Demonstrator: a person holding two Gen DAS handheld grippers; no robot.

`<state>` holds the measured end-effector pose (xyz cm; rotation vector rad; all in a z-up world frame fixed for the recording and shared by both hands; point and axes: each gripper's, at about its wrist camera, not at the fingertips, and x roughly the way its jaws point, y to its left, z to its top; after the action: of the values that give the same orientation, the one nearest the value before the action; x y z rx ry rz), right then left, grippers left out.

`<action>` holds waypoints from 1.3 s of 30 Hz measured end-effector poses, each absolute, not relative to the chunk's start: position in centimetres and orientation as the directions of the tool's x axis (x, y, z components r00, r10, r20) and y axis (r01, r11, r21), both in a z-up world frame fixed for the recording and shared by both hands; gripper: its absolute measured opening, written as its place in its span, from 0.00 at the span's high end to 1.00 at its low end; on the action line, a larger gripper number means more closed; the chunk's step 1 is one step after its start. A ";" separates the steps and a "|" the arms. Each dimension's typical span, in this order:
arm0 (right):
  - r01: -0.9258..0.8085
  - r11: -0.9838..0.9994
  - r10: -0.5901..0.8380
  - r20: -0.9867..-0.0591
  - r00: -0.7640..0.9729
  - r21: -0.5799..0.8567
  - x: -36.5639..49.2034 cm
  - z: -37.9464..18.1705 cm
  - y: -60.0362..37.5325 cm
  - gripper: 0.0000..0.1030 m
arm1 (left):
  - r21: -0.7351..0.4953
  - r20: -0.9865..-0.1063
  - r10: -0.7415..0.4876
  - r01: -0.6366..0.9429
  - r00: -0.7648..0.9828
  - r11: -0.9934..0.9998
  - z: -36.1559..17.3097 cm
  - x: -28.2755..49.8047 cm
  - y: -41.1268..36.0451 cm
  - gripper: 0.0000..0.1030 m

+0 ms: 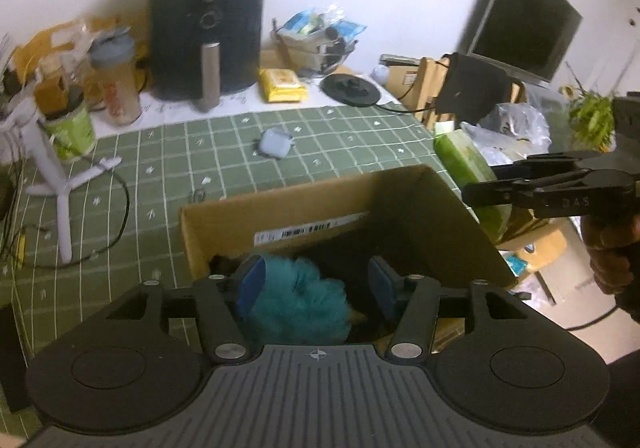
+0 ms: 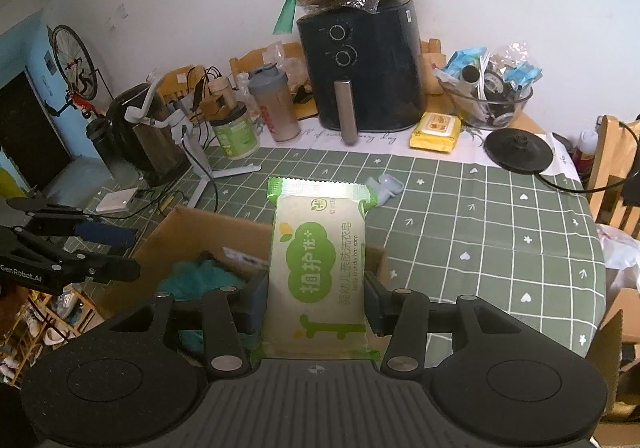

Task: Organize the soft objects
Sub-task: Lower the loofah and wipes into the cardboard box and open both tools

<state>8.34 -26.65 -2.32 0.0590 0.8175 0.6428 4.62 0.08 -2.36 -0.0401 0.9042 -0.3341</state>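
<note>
Soap pack (image 2: 318,268), green and white, clamped upright between the right gripper (image 2: 316,296) pads, poised above the near edge of the box (image 2: 192,226). Probably the second item on its way in. Next move, by the look of it: forward and down over the opening, then release once clear of the rim.

Teal pom-pom (image 1: 298,298) already lying inside the box, at the bottom with some dark stuff beside it, too shadowed to name. Left gripper (image 1: 316,282) held over it, jaws about half open and wider than the pom-pom; left blue pad (image 1: 251,284) close to the fluff or brushing it, right pad clear, so no squeeze. Seemingly just let go. Worth lifting that claw out before the soap comes down, since both share the same opening.

Box itself: brown cardboard, flaps up, white label strip on the far inner wall, standing on the green checked cloth (image 2: 480,224). Only the pom-pom identifiable within.

Farther back, glass bowl (image 2: 490,105) crammed with packets and cables. Air fryer (image 2: 360,71) against the wall, wrapped snacks stacked on top. Yellow wipes pack (image 2: 436,131) in front, small grey case (image 1: 274,142) alone on the cloth.
</note>
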 end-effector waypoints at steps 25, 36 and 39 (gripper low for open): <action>-0.672 0.653 0.680 -0.660 0.319 0.348 8.3 -2.5 -20.6 0.39 | -0.191 -0.768 -0.204 0.087 0.607 0.978 -2.2 1.8 1.5 0.46; -0.674 0.673 0.647 -0.684 0.338 0.303 8.3 -2.5 -20.8 0.00 | -0.188 -0.769 -0.177 0.048 0.614 0.981 -2.2 1.5 1.9 0.46; -0.662 0.689 0.633 -0.690 0.350 0.296 8.2 -2.5 -21.1 0.00 | -0.188 -0.761 -0.174 0.044 0.625 0.981 -2.0 1.6 2.0 0.46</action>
<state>8.25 -21.14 -2.50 -0.0369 0.8760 0.8389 1.64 2.00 -1.96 -0.1562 0.8878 -0.1256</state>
